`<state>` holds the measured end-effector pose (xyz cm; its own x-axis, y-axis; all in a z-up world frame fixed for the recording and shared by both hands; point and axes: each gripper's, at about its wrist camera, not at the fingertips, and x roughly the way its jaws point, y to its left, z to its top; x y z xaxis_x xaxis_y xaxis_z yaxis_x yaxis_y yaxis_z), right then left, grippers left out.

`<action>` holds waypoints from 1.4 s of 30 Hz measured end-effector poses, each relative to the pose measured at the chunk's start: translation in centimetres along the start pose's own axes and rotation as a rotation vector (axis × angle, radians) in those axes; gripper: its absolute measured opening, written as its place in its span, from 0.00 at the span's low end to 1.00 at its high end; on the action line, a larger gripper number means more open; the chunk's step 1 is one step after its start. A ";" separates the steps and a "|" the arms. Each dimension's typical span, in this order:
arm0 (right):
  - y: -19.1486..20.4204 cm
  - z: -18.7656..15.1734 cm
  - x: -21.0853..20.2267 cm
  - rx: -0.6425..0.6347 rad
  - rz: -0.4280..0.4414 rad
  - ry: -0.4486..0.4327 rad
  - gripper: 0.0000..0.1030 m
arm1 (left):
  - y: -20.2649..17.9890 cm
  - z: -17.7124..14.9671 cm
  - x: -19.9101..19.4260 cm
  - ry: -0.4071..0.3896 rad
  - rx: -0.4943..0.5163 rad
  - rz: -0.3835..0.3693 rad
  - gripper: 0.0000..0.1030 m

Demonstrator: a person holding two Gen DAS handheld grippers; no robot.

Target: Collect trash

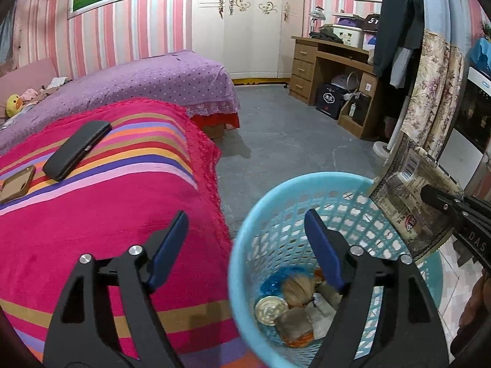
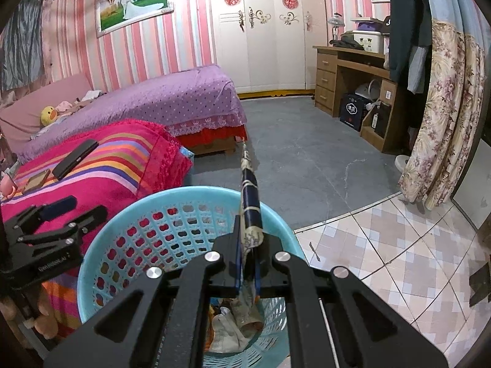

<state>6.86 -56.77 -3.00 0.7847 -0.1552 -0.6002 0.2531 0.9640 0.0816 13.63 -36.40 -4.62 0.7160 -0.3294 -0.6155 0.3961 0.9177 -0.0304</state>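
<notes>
A light blue plastic basket (image 1: 294, 196) stands on the floor beside the bed and holds several pieces of trash, among them a tin lid (image 1: 271, 309). My left gripper (image 1: 245, 224) is open and empty, over the basket's left rim. My right gripper (image 2: 250, 239) is shut on a flat printed snack wrapper (image 2: 250, 196) and holds it over the basket (image 2: 196, 196). The wrapper (image 1: 408, 196) shows face-on in the left wrist view, pinched by the right gripper's fingers (image 1: 442, 199). The left gripper (image 2: 61, 211) shows at the left of the right wrist view.
A striped pink blanket (image 1: 107, 214) covers the surface to the left, with a black case (image 1: 76, 150) and a phone (image 1: 17, 184) on it. A purple bed (image 1: 138, 82), a wooden desk (image 1: 331, 67) and a floral curtain (image 2: 445, 122) stand around the grey floor.
</notes>
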 end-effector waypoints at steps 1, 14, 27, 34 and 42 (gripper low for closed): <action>-0.1 0.0 0.0 -0.001 0.001 0.001 0.06 | 0.3 0.0 -0.1 -0.004 -0.002 0.006 0.77; 2.2 -0.1 0.7 -0.049 -0.058 -0.008 0.70 | 4.9 0.3 -4.8 -0.071 -0.017 0.086 0.91; 8.6 -1.0 -7.9 -0.012 -0.085 -0.137 0.96 | 13.3 -2.6 -15.8 -0.133 -0.023 0.147 0.95; 15.9 -4.5 -13.5 -0.035 0.014 -0.173 0.96 | 17.1 -6.1 -21.2 -0.149 -0.074 0.162 0.95; 22.5 -7.6 -16.7 -0.083 0.090 -0.190 0.96 | 18.9 -9.8 -24.5 -0.192 -0.085 0.200 0.95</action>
<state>-4.88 -30.88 2.83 0.8966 -0.0984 -0.4318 0.1363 0.9890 0.0576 -2.07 -8.84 2.14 0.8739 -0.1681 -0.4560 0.1918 0.9814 0.0059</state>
